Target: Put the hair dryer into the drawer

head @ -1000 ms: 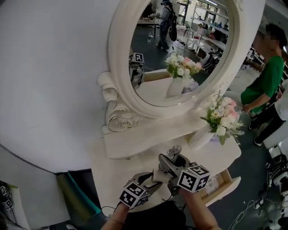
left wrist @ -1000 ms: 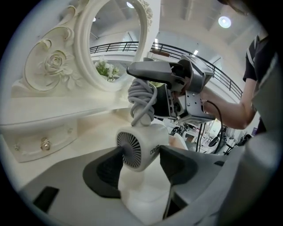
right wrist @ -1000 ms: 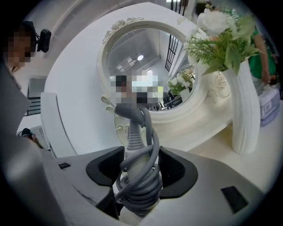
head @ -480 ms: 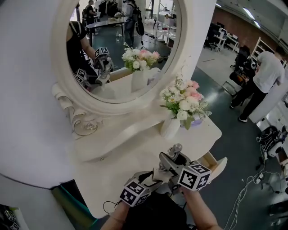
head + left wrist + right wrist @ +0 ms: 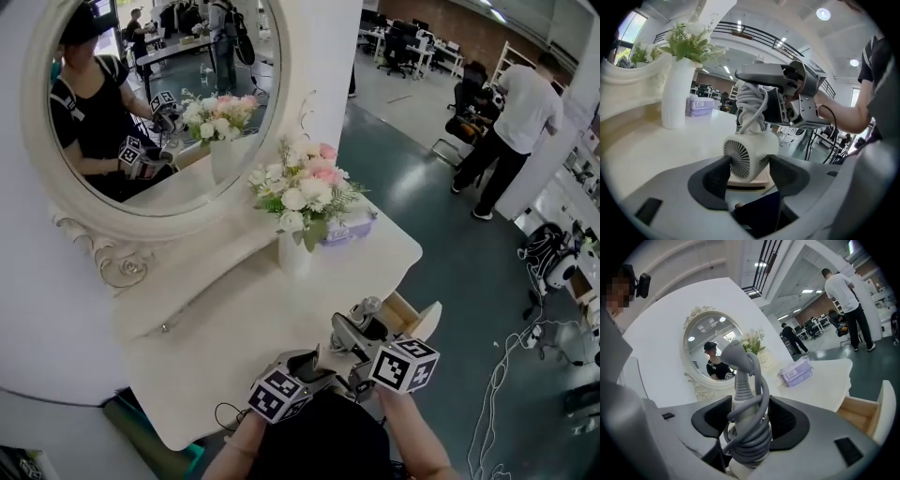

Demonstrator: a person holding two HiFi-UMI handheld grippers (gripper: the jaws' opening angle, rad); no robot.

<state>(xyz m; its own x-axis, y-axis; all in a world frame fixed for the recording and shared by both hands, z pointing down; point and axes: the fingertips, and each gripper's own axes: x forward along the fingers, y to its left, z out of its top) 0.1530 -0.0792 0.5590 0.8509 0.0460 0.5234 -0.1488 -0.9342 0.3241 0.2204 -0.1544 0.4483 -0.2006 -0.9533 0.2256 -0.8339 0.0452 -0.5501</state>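
Note:
Both grippers hold one white hair dryer [image 5: 362,326] over the front of the white dressing table [image 5: 225,347]. My left gripper [image 5: 749,171] is shut on the dryer's barrel [image 5: 749,158], whose round grille faces the camera. My right gripper [image 5: 749,420] is shut on the handle [image 5: 743,404], which has the grey cord wound around it. In the head view the left gripper [image 5: 319,364] and right gripper [image 5: 364,349] sit close together near the table's right end. The open wooden drawer [image 5: 411,317] lies just right of them, also visible as the drawer [image 5: 863,414].
A white vase of flowers [image 5: 294,246] and a purple tissue pack [image 5: 351,225] stand at the table's back right. The oval mirror [image 5: 159,103] hangs behind. A person [image 5: 511,108] stands on the far floor, and cables [image 5: 506,375] lie on the floor at right.
The head view has swung right: mirror, vase and table have slid left in the picture. Both grippers, still holding the dryer, now sit nearer the table's right end and the open drawer.

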